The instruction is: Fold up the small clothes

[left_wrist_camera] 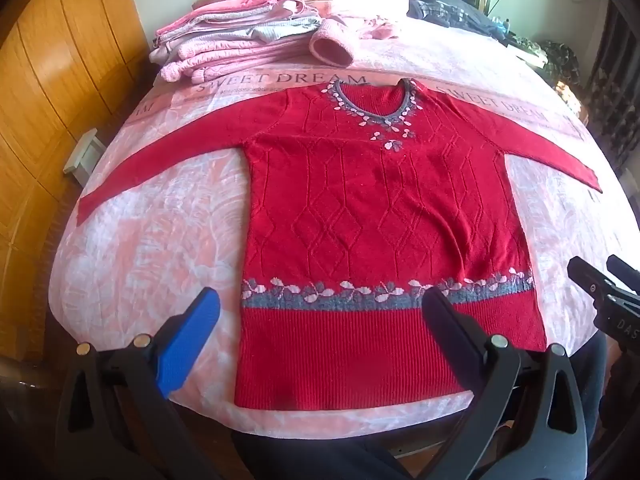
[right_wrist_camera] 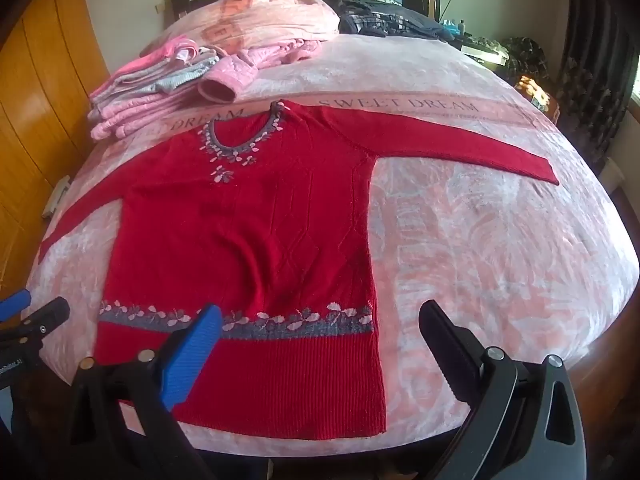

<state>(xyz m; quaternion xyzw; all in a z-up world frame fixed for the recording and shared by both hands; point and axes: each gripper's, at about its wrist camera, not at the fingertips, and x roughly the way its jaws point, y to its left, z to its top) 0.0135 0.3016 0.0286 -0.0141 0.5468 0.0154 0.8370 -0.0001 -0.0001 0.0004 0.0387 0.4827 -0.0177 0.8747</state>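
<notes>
Red sweater (left_wrist_camera: 372,216) flat on bed (left_wrist_camera: 160,240), sleeves spread; left gripper (left_wrist_camera: 320,304) and right gripper (right_wrist_camera: 320,316) fingers released, empty

Sunlit bedroom: pink-blanketed bed (left_wrist_camera: 168,208), wooden wardrobe (left_wrist_camera: 52,92).

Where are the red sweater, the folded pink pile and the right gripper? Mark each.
red sweater (left_wrist_camera: 372,216): left wrist view, chest panel.
folded pink pile (left_wrist_camera: 224,48): left wrist view, stack's middle.
right gripper (right_wrist_camera: 320,320): right wrist view, midway between open fingertips.
</notes>
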